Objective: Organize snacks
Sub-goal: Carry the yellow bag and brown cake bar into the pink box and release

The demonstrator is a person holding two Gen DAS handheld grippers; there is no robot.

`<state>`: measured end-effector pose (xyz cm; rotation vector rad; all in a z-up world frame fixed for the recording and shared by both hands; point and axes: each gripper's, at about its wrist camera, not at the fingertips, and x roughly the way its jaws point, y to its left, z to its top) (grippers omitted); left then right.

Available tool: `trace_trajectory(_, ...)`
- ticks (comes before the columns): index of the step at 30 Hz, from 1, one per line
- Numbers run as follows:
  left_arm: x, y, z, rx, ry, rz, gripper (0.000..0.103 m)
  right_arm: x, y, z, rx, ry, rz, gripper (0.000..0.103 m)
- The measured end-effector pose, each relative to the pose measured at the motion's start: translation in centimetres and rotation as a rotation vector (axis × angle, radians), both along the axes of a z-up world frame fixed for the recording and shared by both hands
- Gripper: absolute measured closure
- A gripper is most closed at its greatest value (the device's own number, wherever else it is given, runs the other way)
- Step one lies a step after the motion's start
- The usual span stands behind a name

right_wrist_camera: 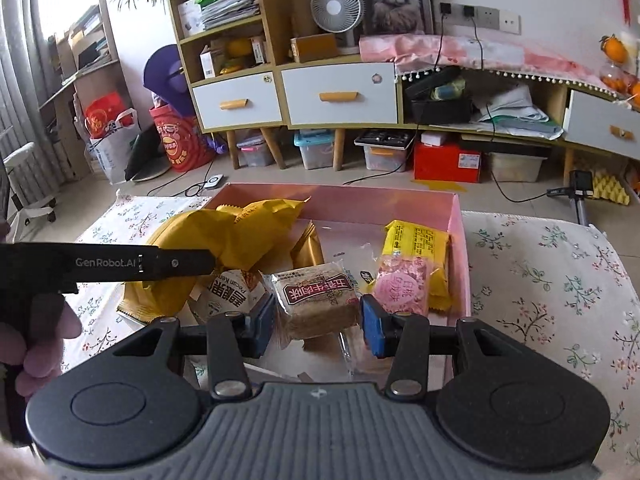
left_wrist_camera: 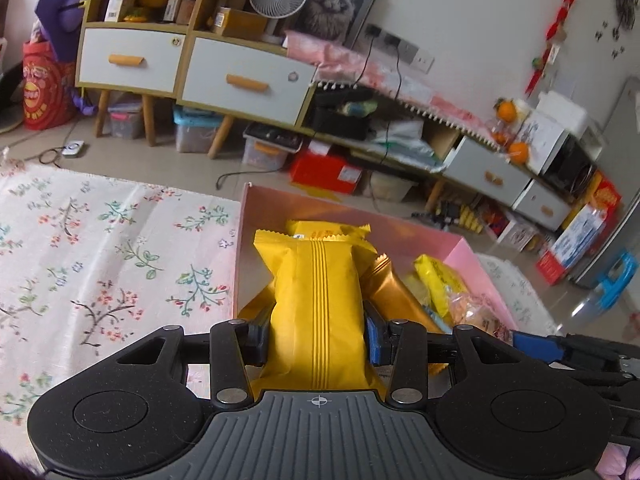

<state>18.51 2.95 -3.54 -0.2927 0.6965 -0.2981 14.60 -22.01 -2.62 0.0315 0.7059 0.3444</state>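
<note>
Left gripper (left_wrist_camera: 316, 340) clamps a glossy yellow ribbed-seam packet (left_wrist_camera: 320, 300). Right gripper (right_wrist_camera: 316, 330) grips a clear-wrapped brown cake (right_wrist_camera: 320, 300), over the pink box (right_wrist_camera: 400, 200). "GenRobot.AI" on the left gripper's side.

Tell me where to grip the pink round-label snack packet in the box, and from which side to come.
Take the pink packet across its flat middle, coming from above and from the near side. It lies flat, partly over the yellow packet by the pink box's right wall, so that wall probably blocks a sideways approach. The right gripper, already shut on the brown wafer packet, must first let that go.
</note>
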Motion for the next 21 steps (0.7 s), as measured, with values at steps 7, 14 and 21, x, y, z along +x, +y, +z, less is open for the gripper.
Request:
trace_trajectory(7,-0.8,-0.2,-0.5,0.023,-0.081,-0.05,0.062,0.3,0.3,0.0,0.002,-0.002,0.009,0.06)
trace_trajectory(14,-0.4,-0.5,-0.8,0.041,-0.147,-0.043,0.061,0.0,0.5,0.1,-0.005,-0.004,0.013,0.053)
trace_trajectory(21,-0.9,-1.3,-1.3,0.107,-0.155,-0.072,0.061,-0.1,0.6,0.4,0.008,-0.009,0.006,0.051)
